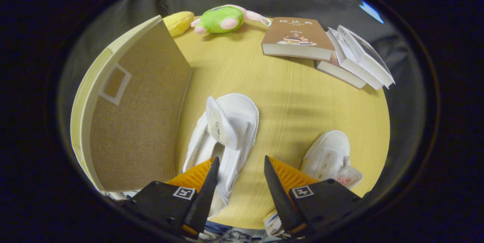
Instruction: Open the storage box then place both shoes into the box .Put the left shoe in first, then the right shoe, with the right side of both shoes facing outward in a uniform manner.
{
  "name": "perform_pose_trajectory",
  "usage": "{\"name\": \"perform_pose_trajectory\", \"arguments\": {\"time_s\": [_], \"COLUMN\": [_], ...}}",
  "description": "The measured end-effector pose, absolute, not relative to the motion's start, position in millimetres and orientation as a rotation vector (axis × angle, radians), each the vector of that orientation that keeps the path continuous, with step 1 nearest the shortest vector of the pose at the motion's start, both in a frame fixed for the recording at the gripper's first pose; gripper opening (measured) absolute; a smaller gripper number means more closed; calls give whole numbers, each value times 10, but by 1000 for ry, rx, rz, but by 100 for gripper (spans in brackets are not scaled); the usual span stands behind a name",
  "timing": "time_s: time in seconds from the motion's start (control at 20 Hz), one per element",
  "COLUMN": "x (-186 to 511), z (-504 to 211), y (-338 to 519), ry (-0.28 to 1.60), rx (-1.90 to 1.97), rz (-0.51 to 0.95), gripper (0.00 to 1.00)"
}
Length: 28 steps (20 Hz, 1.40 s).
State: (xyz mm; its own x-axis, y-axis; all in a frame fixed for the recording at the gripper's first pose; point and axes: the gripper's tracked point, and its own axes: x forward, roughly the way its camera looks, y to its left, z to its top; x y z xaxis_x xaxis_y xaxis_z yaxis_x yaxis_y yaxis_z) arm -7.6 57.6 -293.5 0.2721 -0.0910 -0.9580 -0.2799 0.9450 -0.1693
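claw (239, 169): two tapered, blade-like fingers, wide at the base and narrowing to points
finger backs: ribbed panels run behind each finger
mounts: two blocky, angular housings at the finger bases
markings: a square white-bordered fiducial tag on each housing
fasteners: small round screws on the left housing's face
finish: matte, hard-edged plastic look
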Motion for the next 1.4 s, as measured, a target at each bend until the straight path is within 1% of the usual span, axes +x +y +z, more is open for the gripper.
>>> {"name": "perform_pose_trajectory", "arguments": {"time_s": [0.25, 0.45, 0.65, 0.7, 0.85, 1.0, 1.15, 1.4], "x": [-90, -91, -104, -83, -85, -83, -48, 30], "z": [-3094, -3108, -3121, -3126, -3131, -3099, -2987, -2563], "y": [578, 601, 518, 527, 512, 508, 467, 385], "ry": [1352, 1364, 1356, 1351, 1342, 1325, 1293, 1222], "rx": [-361, -346, -348, -343, -290, -219, -212, -166], "rz": [149, 141, 89, 95, 67, 23, 18, -10], "gripper": [49, 35, 22, 22, 8, 8, 8, 8]}}
